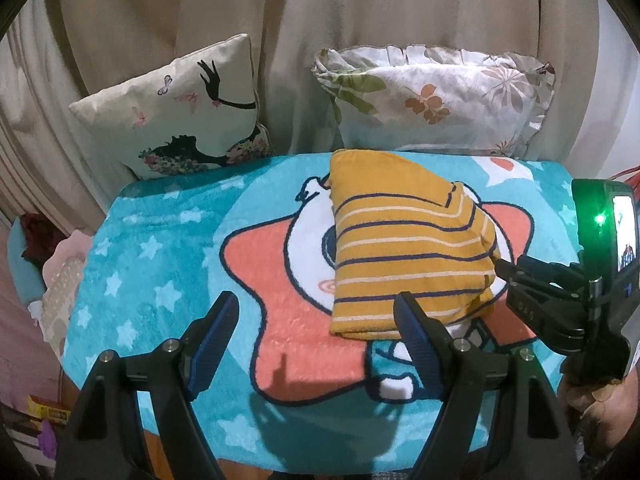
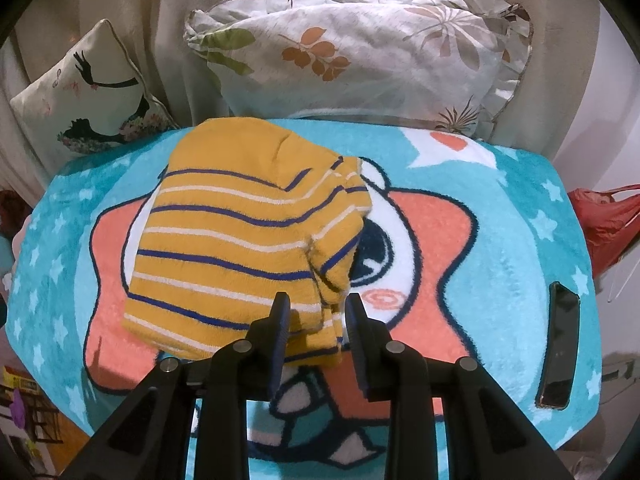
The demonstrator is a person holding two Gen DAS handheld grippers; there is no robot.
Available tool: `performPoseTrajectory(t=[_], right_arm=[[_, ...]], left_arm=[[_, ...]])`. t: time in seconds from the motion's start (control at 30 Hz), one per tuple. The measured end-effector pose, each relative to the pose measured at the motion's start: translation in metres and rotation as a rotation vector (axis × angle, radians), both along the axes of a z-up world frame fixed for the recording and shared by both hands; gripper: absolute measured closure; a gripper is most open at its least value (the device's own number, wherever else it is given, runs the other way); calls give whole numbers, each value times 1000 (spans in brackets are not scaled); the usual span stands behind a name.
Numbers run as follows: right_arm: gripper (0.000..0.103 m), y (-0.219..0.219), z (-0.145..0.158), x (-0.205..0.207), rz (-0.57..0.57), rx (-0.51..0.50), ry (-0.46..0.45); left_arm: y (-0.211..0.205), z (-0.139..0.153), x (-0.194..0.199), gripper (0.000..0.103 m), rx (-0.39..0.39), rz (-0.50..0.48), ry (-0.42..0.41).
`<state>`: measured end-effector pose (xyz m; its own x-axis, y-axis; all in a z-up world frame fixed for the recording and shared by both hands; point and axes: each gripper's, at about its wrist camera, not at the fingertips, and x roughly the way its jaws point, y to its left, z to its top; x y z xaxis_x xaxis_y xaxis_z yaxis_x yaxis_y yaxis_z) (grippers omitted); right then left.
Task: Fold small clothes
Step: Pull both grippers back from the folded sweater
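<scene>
A yellow top with navy and white stripes lies folded on the turquoise star blanket. My left gripper hovers open in front of it, with only blanket between its fingers; its right finger stands just before the top's near edge. In the right wrist view the striped top sits left of centre, and its near right corner lies between the narrowly parted fingers of my right gripper. A slim gap shows beside the right finger. The right gripper also appears at the top's right edge.
Two pillows, one with a dancer print and one floral, lean against a beige curtain behind the blanket. A dark phone lies near the blanket's right edge. A red bag hangs beyond that edge.
</scene>
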<state>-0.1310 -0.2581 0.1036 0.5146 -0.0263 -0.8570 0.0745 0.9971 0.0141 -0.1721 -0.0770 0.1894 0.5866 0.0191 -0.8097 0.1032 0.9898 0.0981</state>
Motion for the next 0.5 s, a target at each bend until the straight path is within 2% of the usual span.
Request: performPoseTrajectory(t=[0.5], right_arm=[[72, 4, -2, -5, 3, -5, 6]], left_arm=[[4, -2, -6, 24, 25, 14, -16]])
